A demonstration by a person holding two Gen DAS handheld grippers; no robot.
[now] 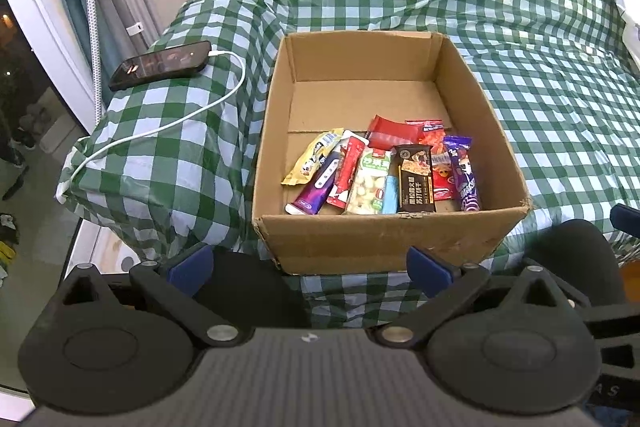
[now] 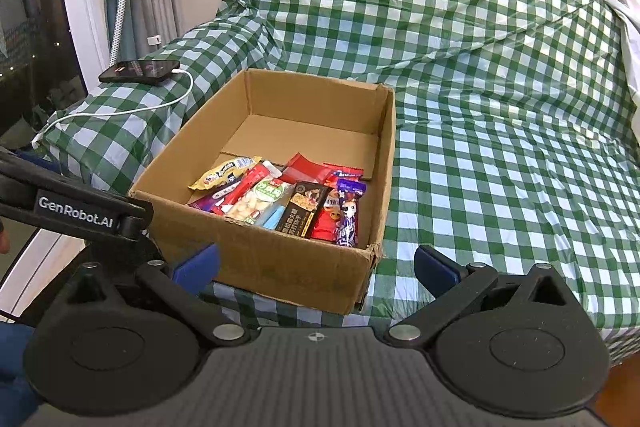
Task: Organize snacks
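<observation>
Because the snack packets [image 1: 380, 171] lie overlapped in one heap at the near end of the cardboard box [image 1: 496, 131], which sits on the green-checked cover [image 1: 560, 75], pinching one risks dragging a neighbour up or crushing it. The near box wall stands between both tools and the heap, so a low reach could shove the box. The left gripper [image 1: 310, 265] and right gripper [image 2: 316, 265] are both spread wide and empty. A charging phone [image 1: 160, 65] rests well to the left.
</observation>
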